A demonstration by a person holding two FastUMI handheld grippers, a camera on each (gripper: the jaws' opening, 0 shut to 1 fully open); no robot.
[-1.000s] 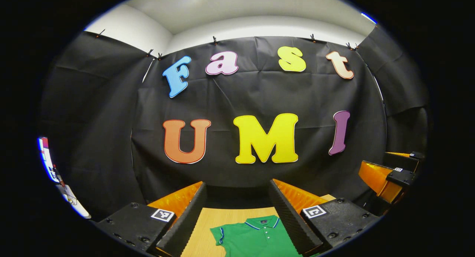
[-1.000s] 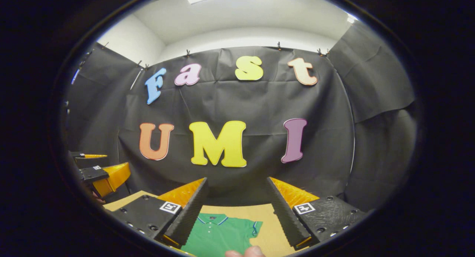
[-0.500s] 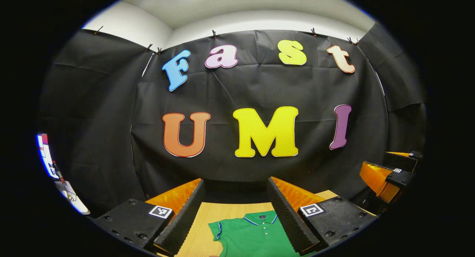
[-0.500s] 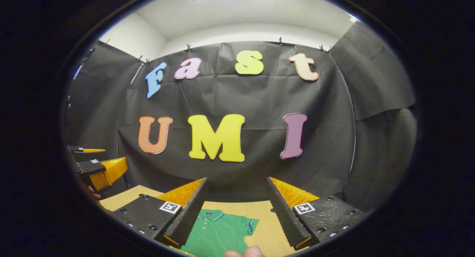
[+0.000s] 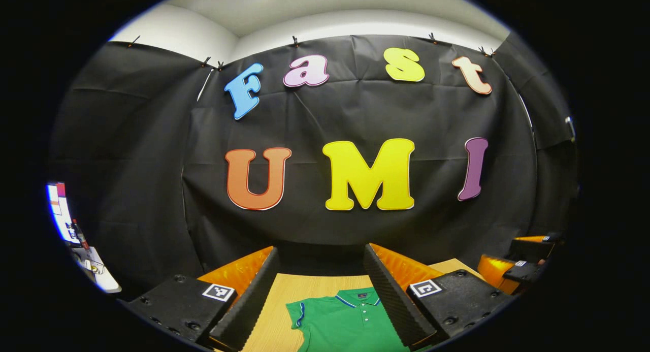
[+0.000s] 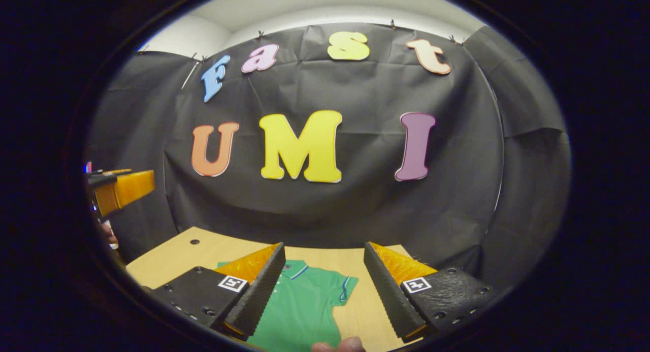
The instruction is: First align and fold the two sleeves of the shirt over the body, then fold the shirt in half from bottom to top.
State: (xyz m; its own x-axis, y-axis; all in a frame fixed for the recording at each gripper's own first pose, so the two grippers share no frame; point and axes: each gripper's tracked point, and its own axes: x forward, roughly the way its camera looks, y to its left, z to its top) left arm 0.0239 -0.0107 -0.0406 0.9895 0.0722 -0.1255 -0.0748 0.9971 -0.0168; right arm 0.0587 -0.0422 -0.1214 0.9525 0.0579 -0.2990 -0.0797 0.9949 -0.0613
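In the left gripper view, the left gripper (image 5: 321, 291) is held above the near part of the table (image 5: 304, 286), its jaws spread wide and grasping nothing, and between the two fingers the green shirt (image 5: 350, 321) is seen lying flat on the wood, collar toward the far edge and one short sleeve spread out to the side. Off at the right edge of that view, the right gripper (image 5: 513, 263) is glimpsed, held up clear of the table. In the right gripper view, the right gripper's jaws are likewise parted with nothing caught between them, and the shirt is spotted below them on the light wooden table. A fingertip (image 6: 337, 346) is just made out at the bottom rim. Farther back, the black cloth wall (image 6: 355, 210) is hung behind the table's far edge.
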